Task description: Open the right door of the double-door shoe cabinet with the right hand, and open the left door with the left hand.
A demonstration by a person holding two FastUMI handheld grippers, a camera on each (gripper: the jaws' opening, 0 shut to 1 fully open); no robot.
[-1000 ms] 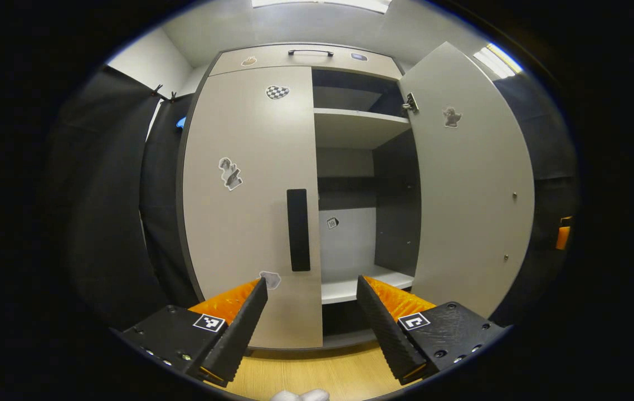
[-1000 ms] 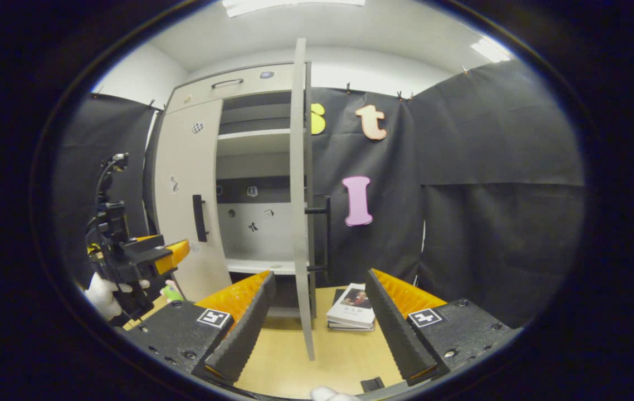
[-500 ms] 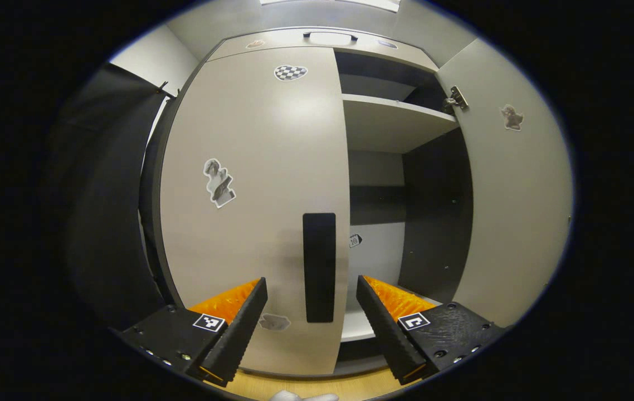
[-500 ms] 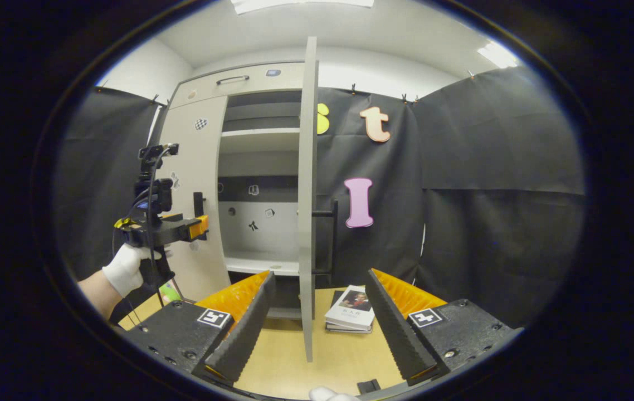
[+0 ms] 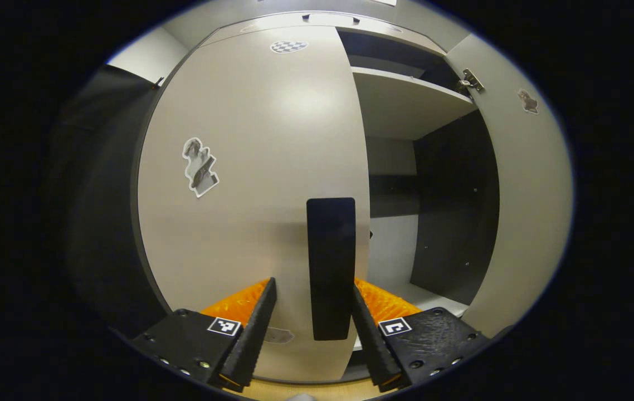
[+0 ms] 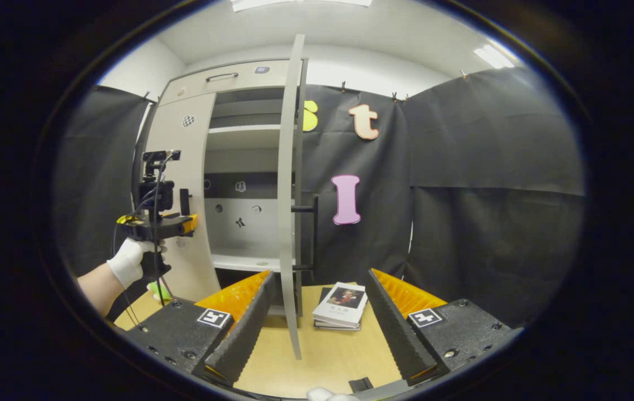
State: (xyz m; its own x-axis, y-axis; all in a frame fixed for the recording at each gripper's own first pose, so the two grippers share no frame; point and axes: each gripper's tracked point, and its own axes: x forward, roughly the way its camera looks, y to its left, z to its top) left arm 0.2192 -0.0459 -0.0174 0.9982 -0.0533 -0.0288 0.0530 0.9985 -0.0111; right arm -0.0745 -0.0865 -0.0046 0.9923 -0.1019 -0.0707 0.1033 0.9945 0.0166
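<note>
The shoe cabinet (image 6: 222, 184) stands at the back of the booth with its right door (image 6: 289, 211) already swung out, edge-on in the right gripper view, while the left door (image 5: 250, 184) remains flat and closed. Over the last second the left gripper (image 5: 311, 328) has moved right up to that door: the black handle (image 5: 331, 267), small and well apart before, now sits between its fingers, which have drawn closer around it but are still apart, not visibly pressing on it. In the right gripper view it shows at the door, held by a gloved hand (image 6: 127, 262). The right gripper (image 6: 317, 328) hangs back from the open door, fingers wide apart and empty, a book (image 6: 342, 305) on the floor beyond. Judging from this, the right half is done, and closing on the handle and pulling is what remains
</note>
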